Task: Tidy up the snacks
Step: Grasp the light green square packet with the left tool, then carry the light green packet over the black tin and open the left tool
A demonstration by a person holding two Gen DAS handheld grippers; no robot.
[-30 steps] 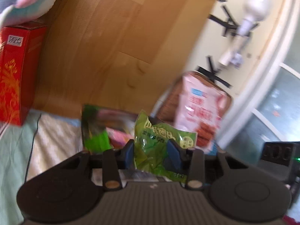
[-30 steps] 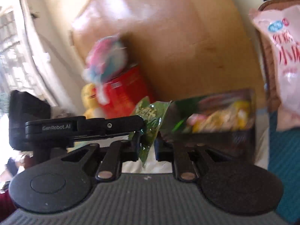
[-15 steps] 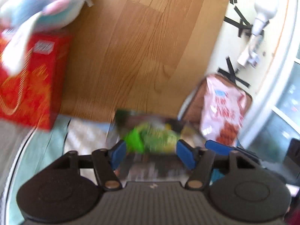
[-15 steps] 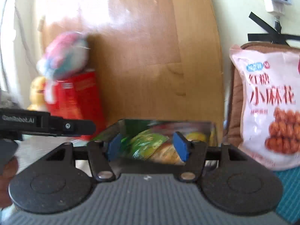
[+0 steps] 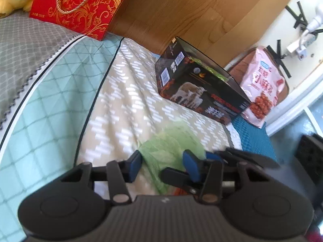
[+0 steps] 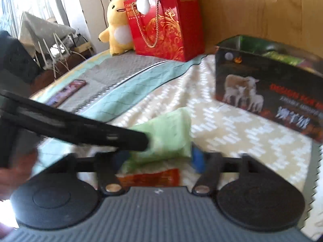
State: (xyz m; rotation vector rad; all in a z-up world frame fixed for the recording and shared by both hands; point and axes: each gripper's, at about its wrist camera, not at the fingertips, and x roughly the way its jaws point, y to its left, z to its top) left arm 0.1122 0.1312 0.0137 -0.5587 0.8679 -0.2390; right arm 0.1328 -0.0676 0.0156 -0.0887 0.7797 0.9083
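With both sets of tongs, left (image 5: pixel 164 166) and right (image 6: pixel 159 157), just narrowing loosely around the pale green snack packet (image 5: pixel 171 147) lying on the bed (image 5: pixel 121 109), you clamp it firmly before lifting toward the black box (image 5: pixel 198 88).

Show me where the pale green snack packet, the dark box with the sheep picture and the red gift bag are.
pale green snack packet (image 6: pixel 169 129): right wrist view, its middle.
dark box (image 5: pixel 201 92): left wrist view, sheep-printed front.
red gift bag (image 6: pixel 167 24): right wrist view, gold-patterned front.
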